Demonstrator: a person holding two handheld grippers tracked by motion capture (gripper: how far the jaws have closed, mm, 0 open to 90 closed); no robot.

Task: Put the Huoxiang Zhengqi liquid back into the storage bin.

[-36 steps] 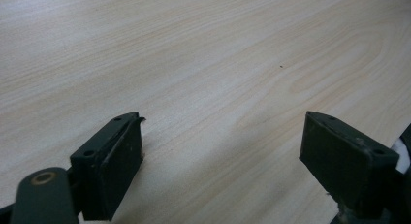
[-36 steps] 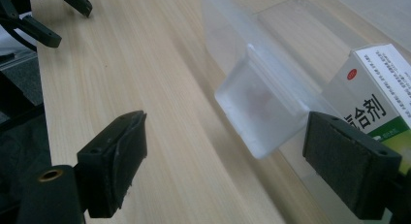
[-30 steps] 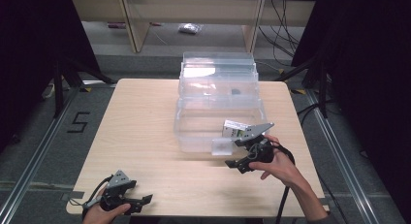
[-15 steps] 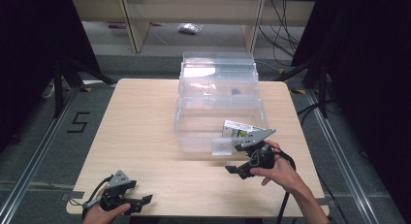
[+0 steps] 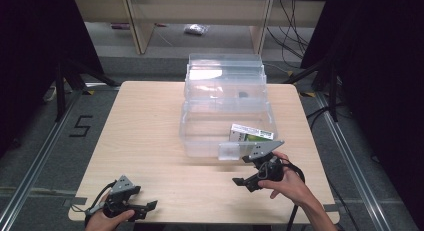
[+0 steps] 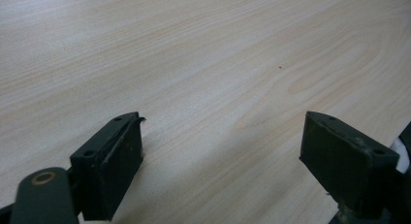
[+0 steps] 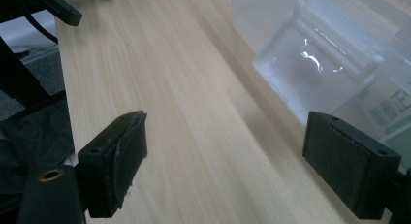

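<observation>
The right hand-held gripper is held released, its jaws spread wide with nothing between them, just above the tabletop near the front right edge. Just beyond it, the clear plastic latch on the front wall of the transparent storage box is seen; in the right gripper view this latch lies close ahead, apart from the jaws. Inside the box, a white and green packet is propped against the right wall. The left hand-held gripper is likewise released, resting at the front left corner, well apart from the box.
</observation>
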